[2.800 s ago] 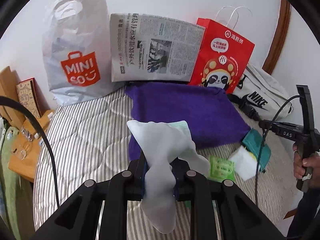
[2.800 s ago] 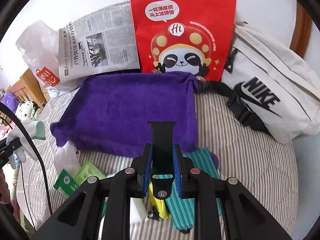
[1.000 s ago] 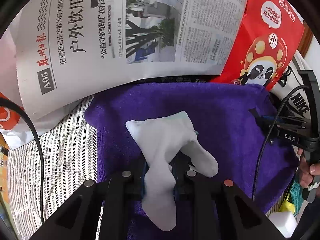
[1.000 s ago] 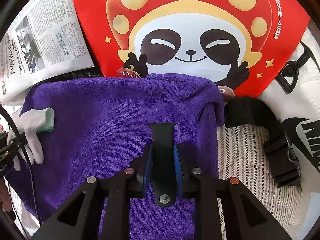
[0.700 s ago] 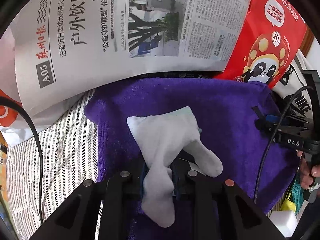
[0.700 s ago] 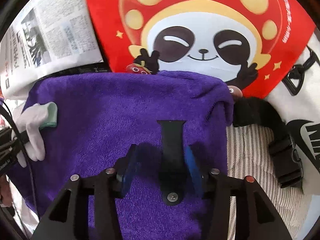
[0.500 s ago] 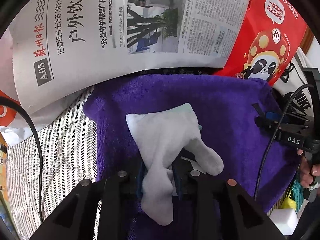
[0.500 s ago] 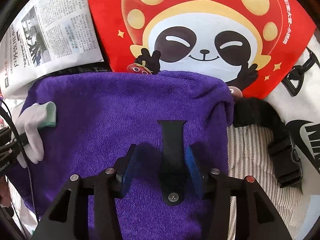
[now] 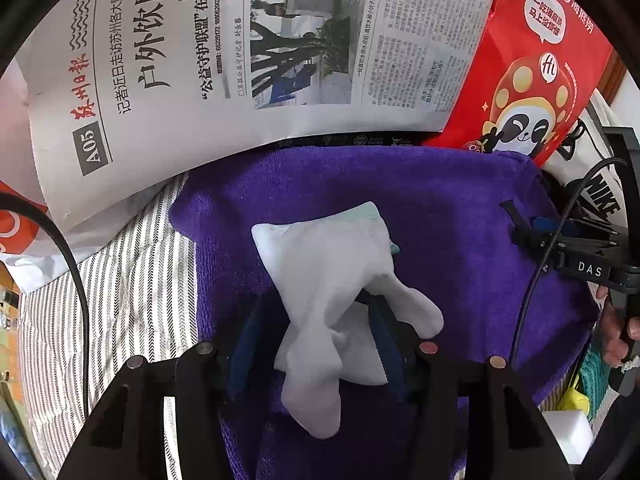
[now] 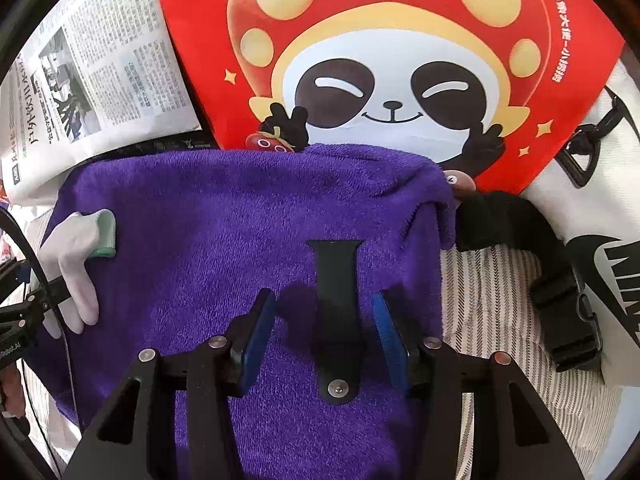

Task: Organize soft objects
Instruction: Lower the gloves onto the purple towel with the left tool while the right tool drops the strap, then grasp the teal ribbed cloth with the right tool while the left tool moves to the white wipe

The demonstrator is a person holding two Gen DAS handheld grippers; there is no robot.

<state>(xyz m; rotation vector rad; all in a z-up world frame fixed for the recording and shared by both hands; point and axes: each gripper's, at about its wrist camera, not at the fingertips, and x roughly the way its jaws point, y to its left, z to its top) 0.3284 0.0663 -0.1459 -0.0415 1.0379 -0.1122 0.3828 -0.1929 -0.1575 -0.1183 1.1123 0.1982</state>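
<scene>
A purple towel (image 9: 440,216) lies spread on the striped bed and also fills the right wrist view (image 10: 224,232). A white sock with a pale green cuff (image 9: 332,280) lies on the towel between the open fingers of my left gripper (image 9: 316,320). It also shows at the left of the right wrist view (image 10: 76,256). A black watch strap (image 10: 335,300) lies flat on the towel between the open blue pads of my right gripper (image 10: 326,320). The right gripper also shows at the right of the left wrist view (image 9: 580,256).
A newspaper (image 9: 248,48), a red panda paper bag (image 10: 392,60) and a white Nike bag (image 10: 600,184) with a black strap (image 10: 532,256) stand behind the towel. A white Miniso bag (image 9: 16,216) is at far left. A white sponge (image 9: 568,436) and teal and yellow items (image 9: 584,384) lie at right.
Both grippers have opened. The sock has dropped from the left gripper onto the towel. The watch strap has been let go by the right gripper and lies on the towel.
</scene>
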